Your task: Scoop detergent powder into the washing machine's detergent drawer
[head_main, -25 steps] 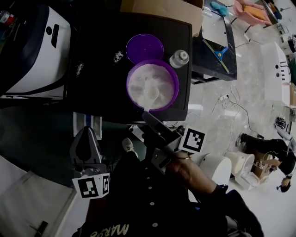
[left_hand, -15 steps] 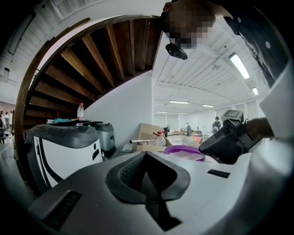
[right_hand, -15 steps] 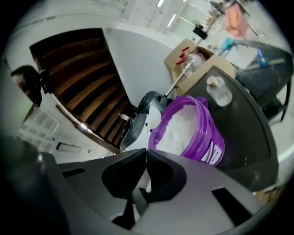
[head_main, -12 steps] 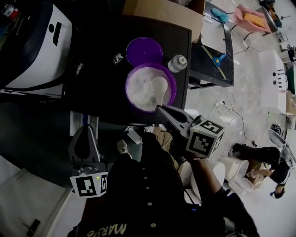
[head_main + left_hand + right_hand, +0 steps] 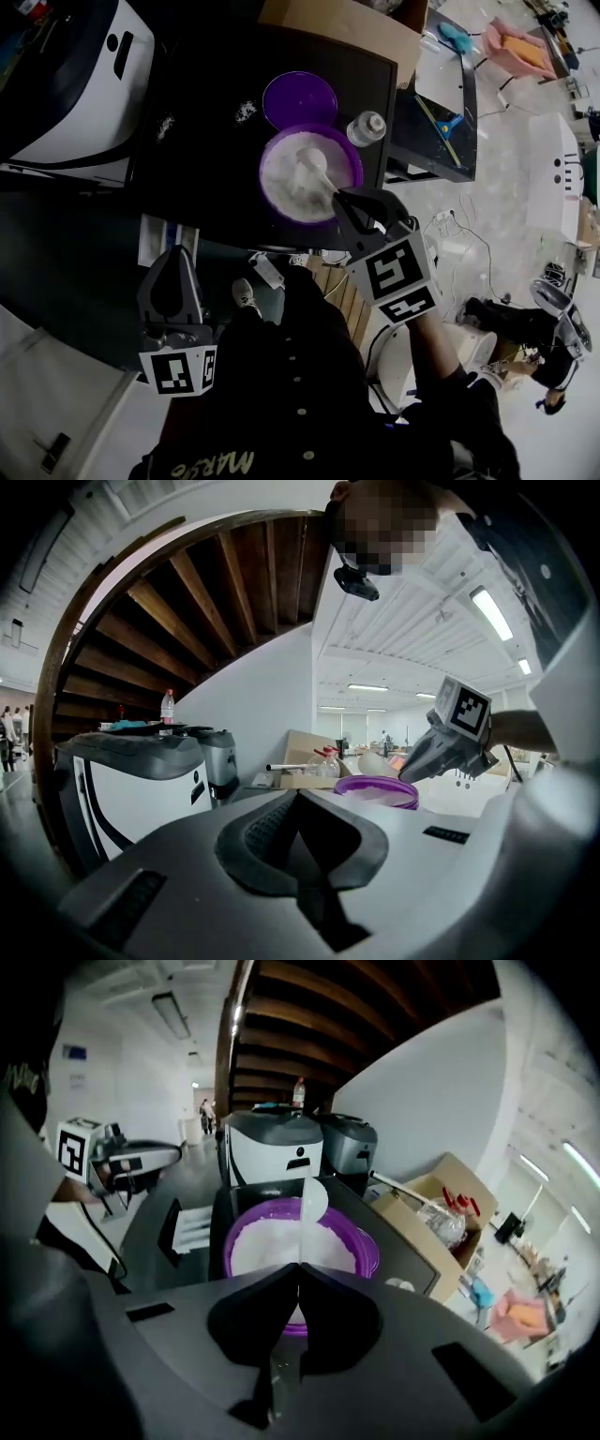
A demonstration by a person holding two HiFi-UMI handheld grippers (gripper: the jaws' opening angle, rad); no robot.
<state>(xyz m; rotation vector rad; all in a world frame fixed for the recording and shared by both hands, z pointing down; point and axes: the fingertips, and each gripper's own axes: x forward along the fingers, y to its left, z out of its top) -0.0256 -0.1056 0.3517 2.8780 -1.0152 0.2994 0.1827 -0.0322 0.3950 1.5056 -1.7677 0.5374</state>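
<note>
Clamps the right gripper [image 5: 300, 1271] tight on the thin handle of the white spoon [image 5: 312, 1201], bowl raised over the powder, seemingly to lift a load without spilling. Hovers above the purple tub [image 5: 265, 178] of detergent powder [image 5: 291, 183] on the dark table [image 5: 206, 187], lid [image 5: 300, 98] just beyond. Holds the left gripper [image 5: 172, 267] closed and empty at near left, beside what looks like the open drawer [image 5: 157, 239], likely clear of the scoop's path.

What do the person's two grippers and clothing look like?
Both the left gripper and right gripper are dark grey moulded wedges, each carrying a white cube with black square markers. The person wears a dark buttoned top.
</note>
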